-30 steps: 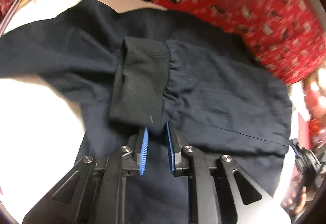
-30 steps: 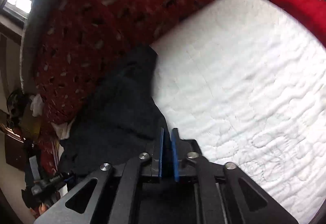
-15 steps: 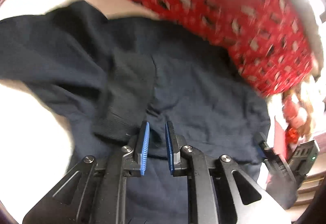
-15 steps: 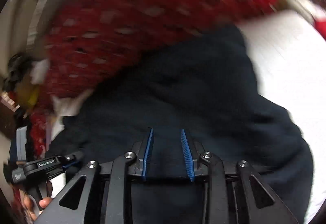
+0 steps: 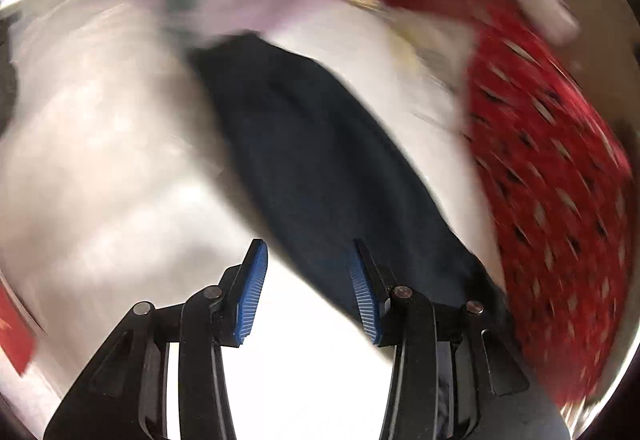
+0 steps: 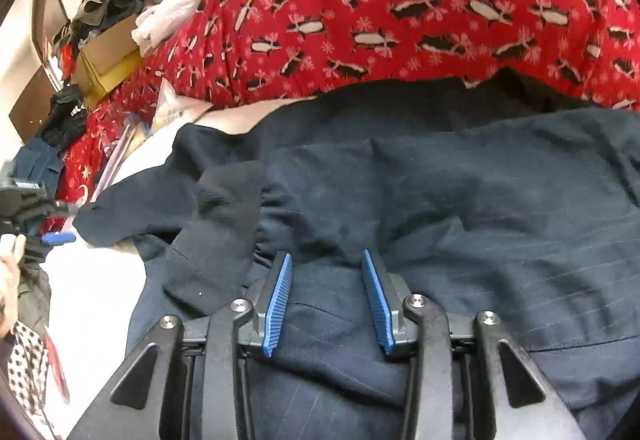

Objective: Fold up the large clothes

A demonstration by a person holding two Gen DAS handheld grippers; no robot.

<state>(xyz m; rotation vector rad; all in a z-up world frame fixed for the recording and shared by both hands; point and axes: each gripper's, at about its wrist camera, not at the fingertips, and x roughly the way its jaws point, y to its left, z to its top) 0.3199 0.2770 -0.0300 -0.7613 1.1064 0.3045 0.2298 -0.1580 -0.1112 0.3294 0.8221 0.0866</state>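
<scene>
A dark navy garment (image 6: 460,192) lies spread on the white mattress (image 6: 96,280), with a ribbed cuff (image 6: 216,232) folded onto it at the left. My right gripper (image 6: 326,260) hovers just over the cloth, its jaws opening and its blue pads gripping nothing. The left wrist view is blurred. It shows a long dark strip of the garment (image 5: 320,160) running from upper middle to lower right across the mattress (image 5: 100,160). My left gripper (image 5: 306,252) is over the strip's near edge, its jaws opening, pads apart and free of the cloth.
A red patterned blanket (image 6: 400,8) is piled behind the garment and shows at the right in the left wrist view (image 5: 560,180). Cardboard boxes (image 6: 108,56) and loose clothes stand at the far left. A hand (image 6: 8,264) appears at the left edge.
Both grippers' jaws have spread from nearly shut. The left view swung off the garment's body onto a sleeve-like strip. The right view swung from bare mattress to over the garment.
</scene>
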